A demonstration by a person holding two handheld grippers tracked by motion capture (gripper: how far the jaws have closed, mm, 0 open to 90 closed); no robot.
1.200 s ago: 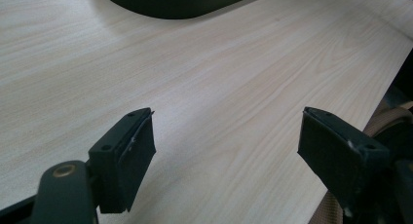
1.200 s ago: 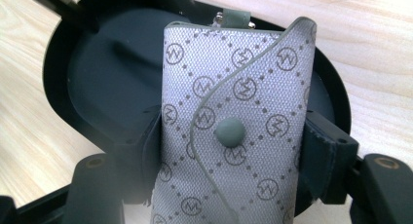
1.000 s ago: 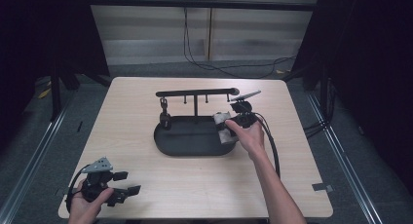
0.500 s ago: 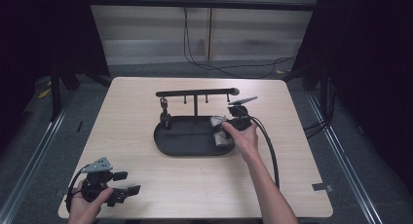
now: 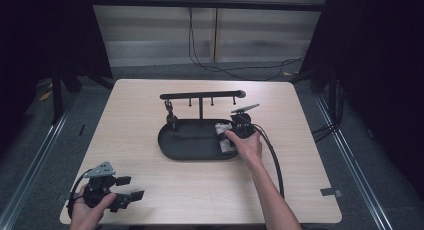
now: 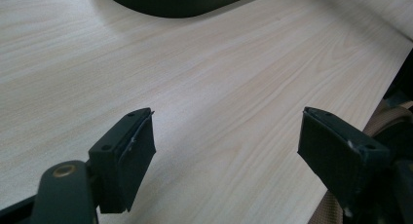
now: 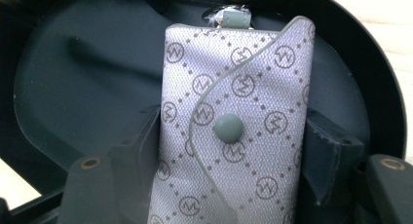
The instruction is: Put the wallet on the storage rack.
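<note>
Right gripper (image 7: 229,151) sits low in the black tray (image 5: 172,142), its jaws on either side of a small grey key pouch (image 7: 234,126). They have just been opening, with the pouch between them. On the right I see a gap between the pad and the pouch edge; on the left I can't tell if the pad touches. So I read it as let go, not gripping. Step in hand, as I judge it — putting the pouch down at the right end of the tray, release nearly done. Next move calls for widening the jaws a bit more and lifting straight out, so the pads don't drag the fabric along. In the high view the pouch (image 5: 223,136) lies in the tray's right end, just under my right hand (image 5: 245,142), near the hook stand (image 5: 201,96) that rises from the tray. The pouch is woven grey cloth with a repeating round logo and dotted diamond lines, a curved flap shut by a grey-green snap, and a bit of metal at its far end. Left gripper (image 6: 226,151) is wide open, nothing in it, over bare table (image 6: 219,78) near the front left corner — idle.
</note>
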